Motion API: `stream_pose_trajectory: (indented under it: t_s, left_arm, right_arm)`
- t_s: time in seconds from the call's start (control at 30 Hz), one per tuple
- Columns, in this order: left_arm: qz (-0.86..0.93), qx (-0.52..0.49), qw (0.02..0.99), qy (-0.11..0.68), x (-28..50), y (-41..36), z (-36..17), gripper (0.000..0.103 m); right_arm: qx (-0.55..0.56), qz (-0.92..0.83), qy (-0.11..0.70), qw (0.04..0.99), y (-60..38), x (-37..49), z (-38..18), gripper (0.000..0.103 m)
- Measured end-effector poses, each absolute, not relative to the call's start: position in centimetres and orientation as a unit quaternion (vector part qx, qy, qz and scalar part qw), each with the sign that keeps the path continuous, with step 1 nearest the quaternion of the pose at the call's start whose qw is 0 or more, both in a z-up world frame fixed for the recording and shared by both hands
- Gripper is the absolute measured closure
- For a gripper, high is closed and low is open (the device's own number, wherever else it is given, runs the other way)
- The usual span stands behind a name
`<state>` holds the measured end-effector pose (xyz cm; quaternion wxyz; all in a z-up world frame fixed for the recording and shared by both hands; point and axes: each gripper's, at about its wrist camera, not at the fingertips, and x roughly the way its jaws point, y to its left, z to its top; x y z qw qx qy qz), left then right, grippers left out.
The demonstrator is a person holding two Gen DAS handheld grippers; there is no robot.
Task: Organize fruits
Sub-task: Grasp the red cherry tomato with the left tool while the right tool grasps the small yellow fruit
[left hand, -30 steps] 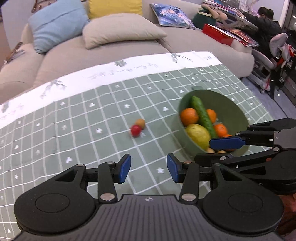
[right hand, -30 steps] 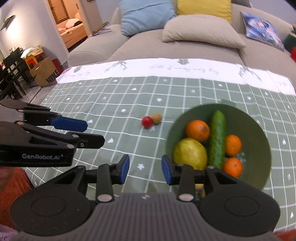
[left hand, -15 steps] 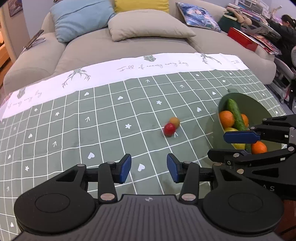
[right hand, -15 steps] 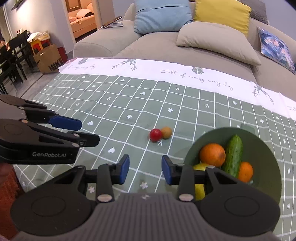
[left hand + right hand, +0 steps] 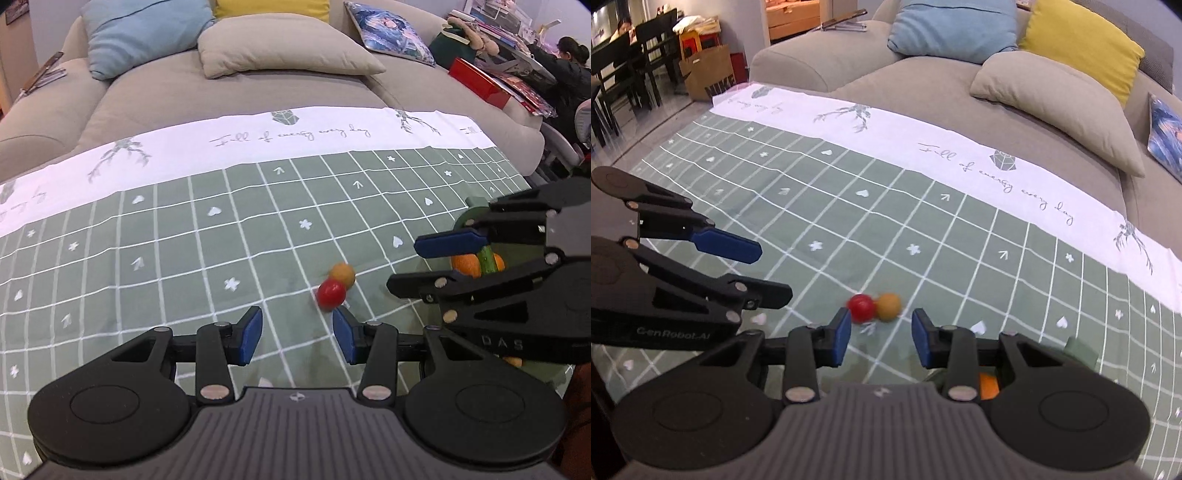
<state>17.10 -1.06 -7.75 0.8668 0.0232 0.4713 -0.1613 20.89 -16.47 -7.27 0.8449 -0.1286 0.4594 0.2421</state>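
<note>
Red fruit [image 5: 861,305] touches orange-brown fruit [image 5: 888,306] on counter [image 5: 820,206], well left of green bowl [image 5: 466,218].

Right hand-held gripper [image 5: 880,335] empty, jaws just narrowing; left hand-held gripper [image 5: 297,334] part-open, empty.

Both fruits look small, round, light, prone to rolling: pinch across widest part, gently.

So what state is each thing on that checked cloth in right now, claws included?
Small red round fruit: loose on the cloth, touching its orange neighbour.
Small orange-yellow round fruit: loose on the cloth.
Green bowl: upright, holding fruit.
Left gripper: open, empty.
Right gripper: open, empty, jaws just closing somewhat.
</note>
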Motion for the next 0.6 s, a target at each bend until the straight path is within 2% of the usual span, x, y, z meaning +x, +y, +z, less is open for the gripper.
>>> stream_pose_trajectory:
  t_s: [0.43,0.6]
  left_arm:
    - [-0.199,0.001,0.837,0.510,21.7,-3.5,-12.6,0.051]
    - [-0.201,0.002,0.830,0.520,22.3,-3.9,-13.5,0.058]
  right_arm:
    - [-0.132,0.259,0.476,0.830,-18.0,23.8,-9.3,0.087]
    - [-0.130,0.268,0.480,0.825,-18.0,24.4,-9.9,0.087]
